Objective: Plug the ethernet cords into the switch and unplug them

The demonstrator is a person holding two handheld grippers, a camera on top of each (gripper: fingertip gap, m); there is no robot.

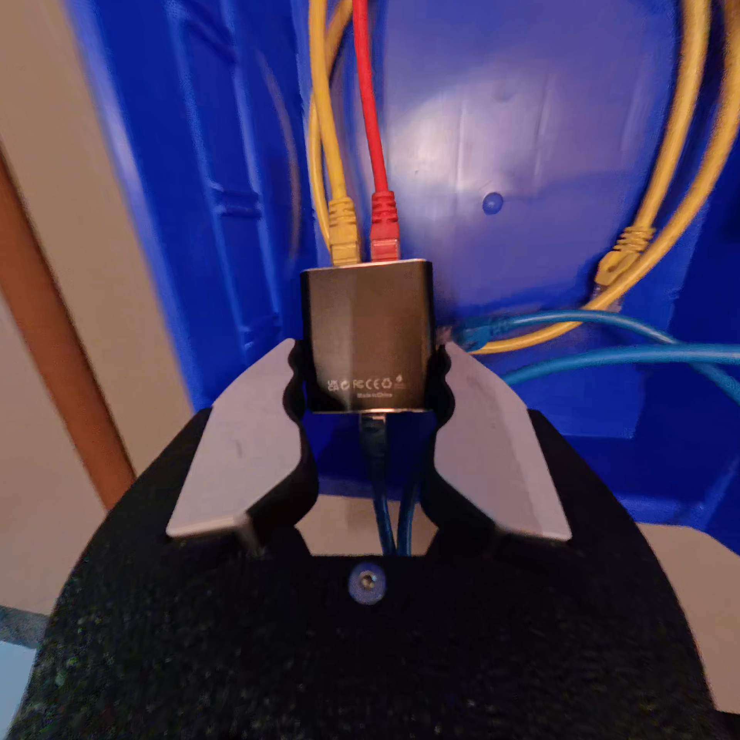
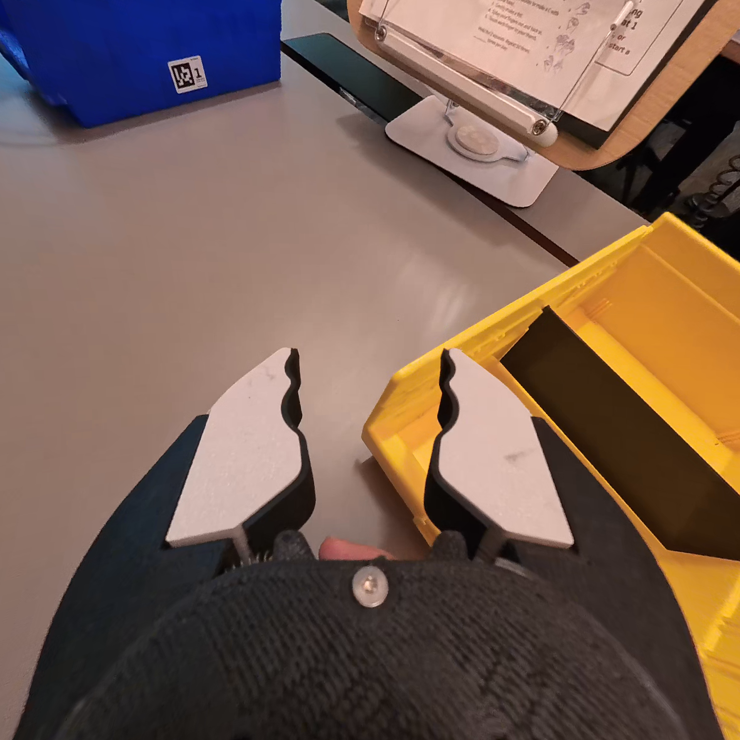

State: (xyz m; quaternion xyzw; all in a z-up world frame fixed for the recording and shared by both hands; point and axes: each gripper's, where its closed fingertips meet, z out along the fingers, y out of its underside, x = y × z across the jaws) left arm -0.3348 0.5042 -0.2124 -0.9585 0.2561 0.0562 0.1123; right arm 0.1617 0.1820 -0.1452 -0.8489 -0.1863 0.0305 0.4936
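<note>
In the left wrist view my left gripper is shut on a small black switch and holds it over the blue bin. A yellow cord and a red cord are plugged into its far side. A dark blue cord hangs from its near side between my fingers. Another yellow cord end and a blue cord end lie loose in the bin. In the right wrist view my right gripper is open and empty above the grey table, by the corner of a yellow bin.
The yellow bin holds a black divider. The blue bin with a square marker stands at the far left. A wooden document stand with a paper sheet sits at the far right near the table's edge.
</note>
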